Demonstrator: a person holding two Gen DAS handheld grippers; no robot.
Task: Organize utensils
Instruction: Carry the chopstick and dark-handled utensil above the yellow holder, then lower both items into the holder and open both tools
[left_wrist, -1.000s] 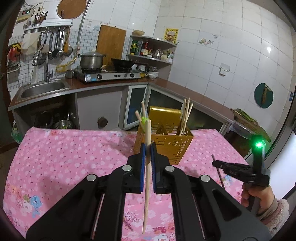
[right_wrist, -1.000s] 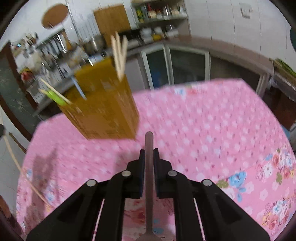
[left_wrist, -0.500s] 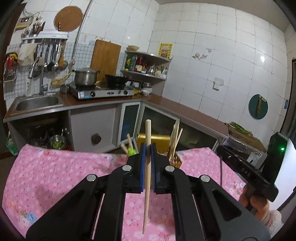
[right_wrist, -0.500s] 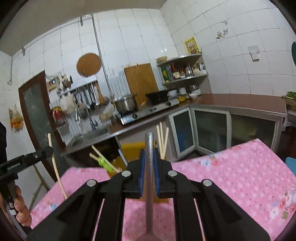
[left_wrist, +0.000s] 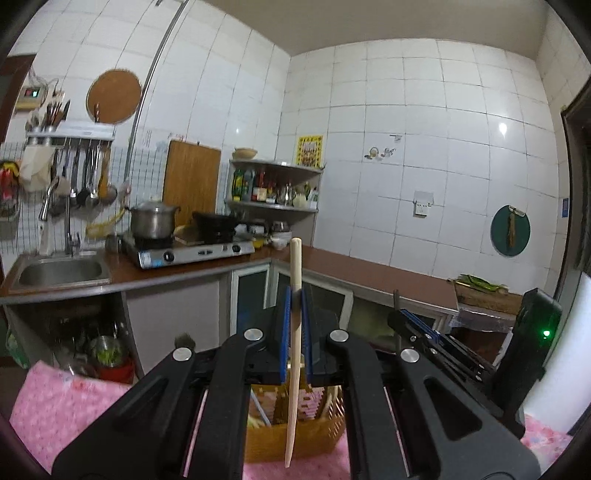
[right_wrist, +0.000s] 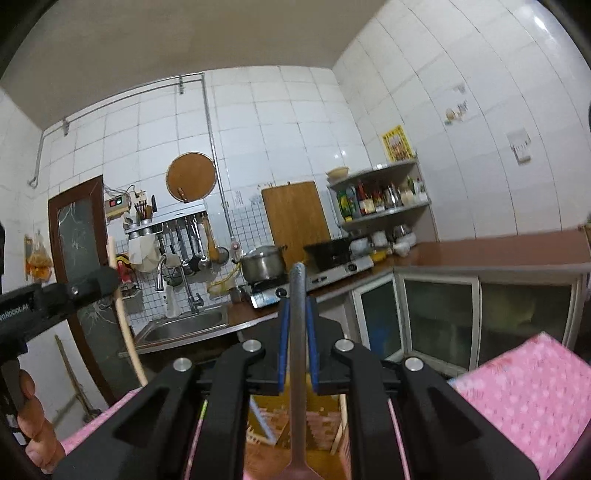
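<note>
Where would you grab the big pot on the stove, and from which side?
Take the pot by the small handles sticking out on its two sides, coming in from both sides. Its round steel body looks too wide and smooth for fingers to pinch.

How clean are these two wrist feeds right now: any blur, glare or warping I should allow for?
Left wrist: sharp, the chopstick crisp; a lamp glints on the wall tile; fisheye bows the tile lines. Right wrist: softer, pink tablecloth and cabinet doors smeared; metal utensil handle is readable; dark vignette at corners.
</note>
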